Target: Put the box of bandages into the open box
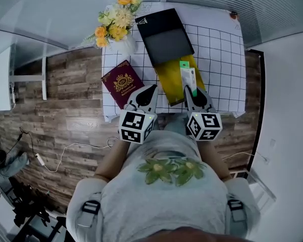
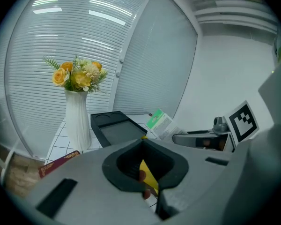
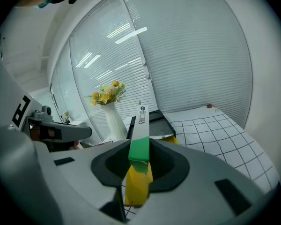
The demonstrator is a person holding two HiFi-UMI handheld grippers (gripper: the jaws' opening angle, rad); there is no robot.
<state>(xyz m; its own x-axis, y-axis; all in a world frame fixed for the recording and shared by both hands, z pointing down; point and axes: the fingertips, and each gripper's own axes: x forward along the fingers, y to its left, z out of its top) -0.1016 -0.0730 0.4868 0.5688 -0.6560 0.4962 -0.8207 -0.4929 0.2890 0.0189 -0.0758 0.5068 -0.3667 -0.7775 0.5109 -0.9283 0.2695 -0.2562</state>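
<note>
The right gripper (image 1: 193,94) clamped the green-and-white bandage box (image 3: 141,125), whose blue print was unreadable. The left gripper (image 1: 151,89) pinched the yellow open box (image 1: 167,82) by its edge.

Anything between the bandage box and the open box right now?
Nothing visible. The right tool holds the bandage box directly over the yellow inside of the open box, with no object between them.

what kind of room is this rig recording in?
Probably an office or meeting room dressed up for recording rather than a home: slatted blinds run along the walls, the wood-plank floor looks commercial, and a single small grid-cloth table is staged with a vase of flowers.
</note>
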